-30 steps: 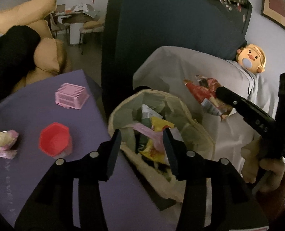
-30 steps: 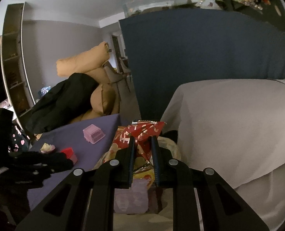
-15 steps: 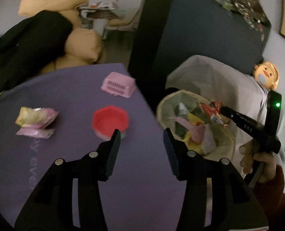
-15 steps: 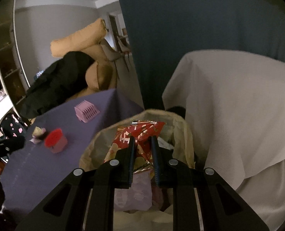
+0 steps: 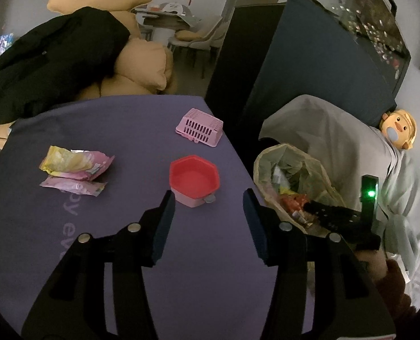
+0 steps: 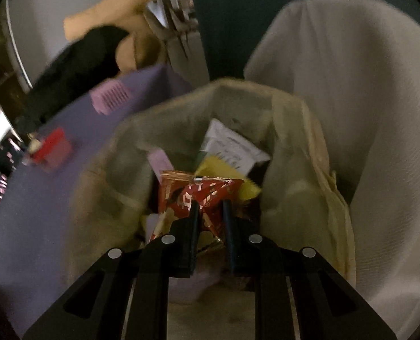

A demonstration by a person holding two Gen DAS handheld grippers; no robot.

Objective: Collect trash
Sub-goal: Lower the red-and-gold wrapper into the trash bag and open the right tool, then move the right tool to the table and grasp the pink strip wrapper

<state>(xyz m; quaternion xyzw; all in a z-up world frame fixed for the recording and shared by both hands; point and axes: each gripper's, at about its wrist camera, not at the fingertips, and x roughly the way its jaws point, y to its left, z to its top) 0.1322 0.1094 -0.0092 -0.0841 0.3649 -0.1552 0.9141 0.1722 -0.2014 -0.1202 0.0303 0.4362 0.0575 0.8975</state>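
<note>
My right gripper (image 6: 209,208) is shut on a red snack wrapper (image 6: 198,195) and holds it inside the mouth of the beige trash bag (image 6: 300,170), over several other wrappers. In the left wrist view the right gripper (image 5: 309,208) reaches into the bag (image 5: 269,158) with the red wrapper (image 5: 293,201) at its tip. My left gripper (image 5: 208,201) is open and empty above the purple table (image 5: 124,255). A yellow-and-pink wrapper (image 5: 73,163) and a flat pink wrapper (image 5: 72,187) lie at the table's left.
A red hexagonal cup (image 5: 194,178) stands just ahead of my left gripper, a pink slotted basket (image 5: 200,127) behind it. A grey-draped seat (image 5: 337,141) with a doll (image 5: 400,127) is right of the bag. A dark cabinet (image 5: 295,65) stands behind.
My left gripper swung left from over the bag to over the table. My right gripper carried the red wrapper forward and down into the bag's mouth.
</note>
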